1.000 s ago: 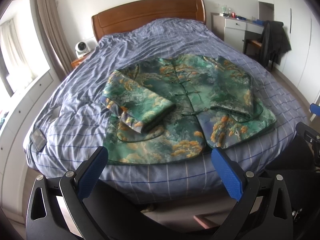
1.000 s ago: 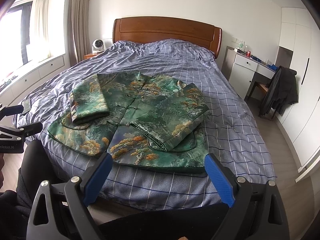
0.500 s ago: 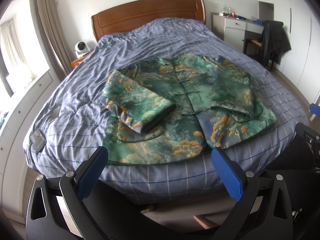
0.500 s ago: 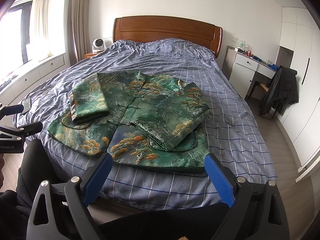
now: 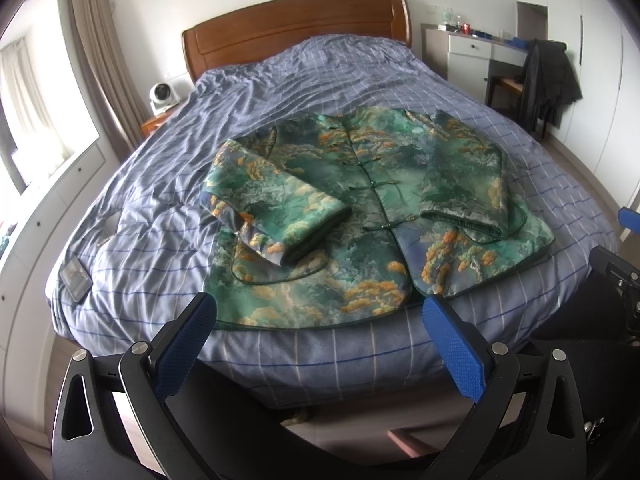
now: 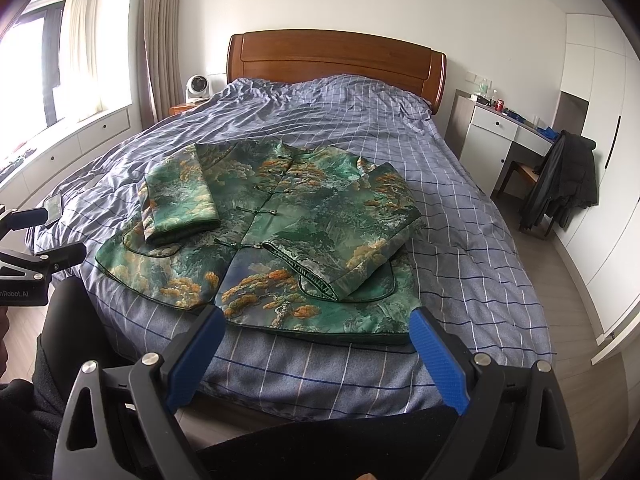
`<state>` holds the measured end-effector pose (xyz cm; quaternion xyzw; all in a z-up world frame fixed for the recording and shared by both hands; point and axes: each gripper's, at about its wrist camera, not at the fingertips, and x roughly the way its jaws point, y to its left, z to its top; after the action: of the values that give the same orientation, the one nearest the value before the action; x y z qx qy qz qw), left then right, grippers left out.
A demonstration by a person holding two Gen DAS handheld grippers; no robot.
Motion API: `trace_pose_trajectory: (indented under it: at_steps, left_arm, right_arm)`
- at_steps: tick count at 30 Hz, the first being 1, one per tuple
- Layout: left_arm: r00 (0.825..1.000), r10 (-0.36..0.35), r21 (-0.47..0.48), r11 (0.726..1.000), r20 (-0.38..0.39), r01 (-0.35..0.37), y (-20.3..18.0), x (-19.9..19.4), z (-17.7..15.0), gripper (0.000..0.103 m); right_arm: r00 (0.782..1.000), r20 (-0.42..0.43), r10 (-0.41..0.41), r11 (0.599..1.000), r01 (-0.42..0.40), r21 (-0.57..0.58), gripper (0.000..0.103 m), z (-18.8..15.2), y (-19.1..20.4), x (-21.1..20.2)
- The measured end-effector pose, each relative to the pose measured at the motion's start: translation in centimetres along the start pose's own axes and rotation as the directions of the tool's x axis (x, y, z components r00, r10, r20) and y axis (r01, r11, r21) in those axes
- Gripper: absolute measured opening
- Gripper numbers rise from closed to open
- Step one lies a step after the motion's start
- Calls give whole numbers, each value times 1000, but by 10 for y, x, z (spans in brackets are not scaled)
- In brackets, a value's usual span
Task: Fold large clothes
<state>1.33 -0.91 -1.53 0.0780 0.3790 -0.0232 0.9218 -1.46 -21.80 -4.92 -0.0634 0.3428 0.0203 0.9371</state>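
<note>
Hidden: the near foot of the bed (image 5: 328, 364) drops behind the gripper frames in both views — the floor there is cut off, and the small items on the desk (image 6: 504, 124) are too small to name.
Jacket: a green brocade jacket (image 5: 372, 208) with orange cloud motifs lies front-up on the near half of the blue checked cover, buttoned down the middle, both sleeves folded in over the body.
Left gripper: the left gripper (image 5: 320, 320) hangs off the foot of the bed, level with the jacket's hem, its blue pads (image 5: 188, 336) wide apart and holding nothing.
Right gripper: the right gripper (image 6: 316, 332) sits in much the same pose beside it, fingers spread, empty, just short of the hem.
Person: dark-clothed legs show under both tools; no hand is clearly visible.
Around: a wooden headboard (image 6: 336, 60) at the far end, a small white fan (image 6: 197, 86) on the nightstand, a phone (image 5: 74, 280) near the cover's left edge, a dark coat (image 6: 564, 184) over a chair by the desk.
In the way: nothing lies between either tool and the jacket.
</note>
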Motion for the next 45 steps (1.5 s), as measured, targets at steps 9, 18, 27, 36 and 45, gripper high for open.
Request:
trace_pose_trajectory:
  at_steps: [9, 18, 27, 36, 45]
  left_arm:
    - [1000, 0, 1, 1000, -1, 0, -1, 0, 0, 103]
    - [1000, -1, 0, 1000, -8, 1, -1, 2, -2, 103]
    - [1000, 6, -4, 1000, 7, -6, 0, 4, -4, 103]
    - [999, -3, -7, 1000, 32, 3, 5, 6, 10, 103]
    - [1000, 2, -47, 999, 9, -2, 17, 14, 18, 103]
  right_arm:
    - [1000, -1, 1, 1000, -1, -1, 95, 0, 0, 0]
    - [1000, -7, 5, 1000, -5, -4, 95, -1, 3, 3]
    - [1000, -21, 18, 1000, -18, -16, 95, 0, 6, 7]
    - [997, -43, 58, 996, -60, -58, 95, 23, -12, 27]
    - [982, -175, 69, 917, -132, -376, 95, 37, -2, 132]
